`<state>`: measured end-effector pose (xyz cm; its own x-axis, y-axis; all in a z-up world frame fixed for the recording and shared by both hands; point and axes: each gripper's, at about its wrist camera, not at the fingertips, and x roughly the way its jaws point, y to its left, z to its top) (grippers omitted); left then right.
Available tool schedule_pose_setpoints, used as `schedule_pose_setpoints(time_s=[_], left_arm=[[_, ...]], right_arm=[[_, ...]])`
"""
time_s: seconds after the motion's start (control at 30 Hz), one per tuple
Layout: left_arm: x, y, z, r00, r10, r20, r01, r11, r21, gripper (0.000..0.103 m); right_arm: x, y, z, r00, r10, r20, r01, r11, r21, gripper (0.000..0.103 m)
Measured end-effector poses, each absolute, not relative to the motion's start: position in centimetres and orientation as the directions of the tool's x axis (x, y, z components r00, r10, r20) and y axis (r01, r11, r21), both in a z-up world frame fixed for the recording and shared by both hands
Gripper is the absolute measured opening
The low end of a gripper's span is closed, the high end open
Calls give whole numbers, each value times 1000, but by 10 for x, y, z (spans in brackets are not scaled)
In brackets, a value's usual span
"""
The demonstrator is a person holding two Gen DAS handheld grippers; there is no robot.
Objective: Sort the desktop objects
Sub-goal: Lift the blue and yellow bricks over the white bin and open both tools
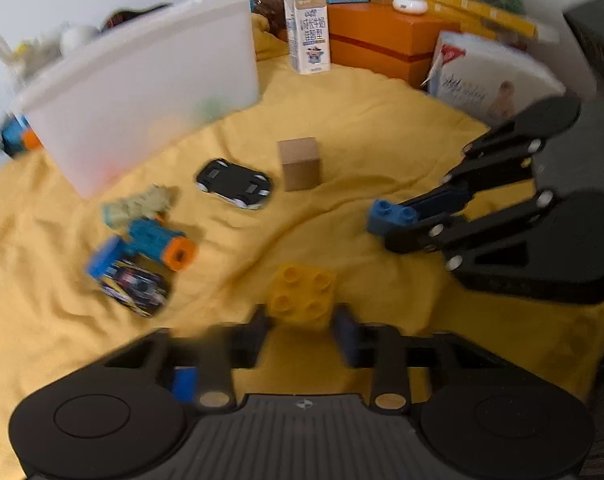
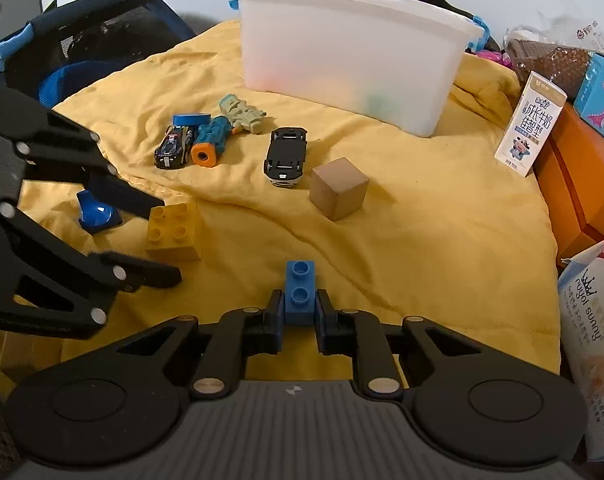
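Observation:
My right gripper (image 2: 300, 312) is shut on a small blue brick (image 2: 300, 290), held just above the yellow cloth; it also shows in the left wrist view (image 1: 389, 216). My left gripper (image 1: 302, 326) is open with its jaws on either side of a yellow brick (image 1: 302, 294), also seen in the right wrist view (image 2: 174, 232). A wooden cube (image 2: 339, 189), an upturned black toy car (image 2: 286, 157), a dark racing car (image 2: 174, 146), a blue-orange toy (image 2: 210, 142) and a green figure (image 2: 241, 114) lie on the cloth. A translucent white bin (image 2: 349, 60) stands behind them.
A milk carton (image 2: 530, 132) and orange boxes (image 2: 581, 176) stand at the right. A white bag (image 2: 593, 320) is at the right edge. A blue roll of tape (image 2: 190, 119) lies by the cars. A black mesh chair (image 2: 86, 40) is at the left.

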<state>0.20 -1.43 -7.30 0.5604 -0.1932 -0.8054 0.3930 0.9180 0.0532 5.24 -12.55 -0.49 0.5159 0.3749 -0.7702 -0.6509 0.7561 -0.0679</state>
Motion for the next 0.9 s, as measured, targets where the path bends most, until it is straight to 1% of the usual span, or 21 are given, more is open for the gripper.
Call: schedule_pose_setpoints(time_s=[0.07,0.2,0.27,0.33,0.43,0.53,0.6,0.7,0.8,0.9], left_arm=[[1,-15,-69,557,-202,-806,400,915,48,36],[-5,-16,-46,608,-208,-766,409,909,77,36],[-5,-14,-27,644,-213,-735,397,914,83,36],[-3,-12,-3,692,-212,-690,381,919,101,36],[5,-1,42,799,-174,-576,294,948,120,36],[23,21,83,864,-134,-485,194,978,76,36],[39,31,102,886,-112,-451,163,984,77,36],[64,40,121,903,-80,-422,132,987,95,36],[83,42,137,917,-70,-392,114,989,91,36],[110,44,147,924,-47,-378,95,990,109,36]], right_arm=[[50,-125,-5,526,373,-764,-657,749,-87,18],[55,-125,0,505,374,-778,-665,743,-75,17],[59,-128,9,497,390,-775,-664,746,-49,17],[61,-129,22,515,407,-754,-667,743,-55,17],[62,-133,60,589,456,-666,-666,741,-82,17],[63,-137,107,687,504,-524,-654,743,-143,17],[66,-138,137,740,525,-420,-636,748,-187,17],[79,-135,171,780,543,-310,-615,757,-220,17],[103,-124,191,803,539,-254,-588,786,-190,17],[140,-113,205,815,529,-236,-553,832,-44,18]])
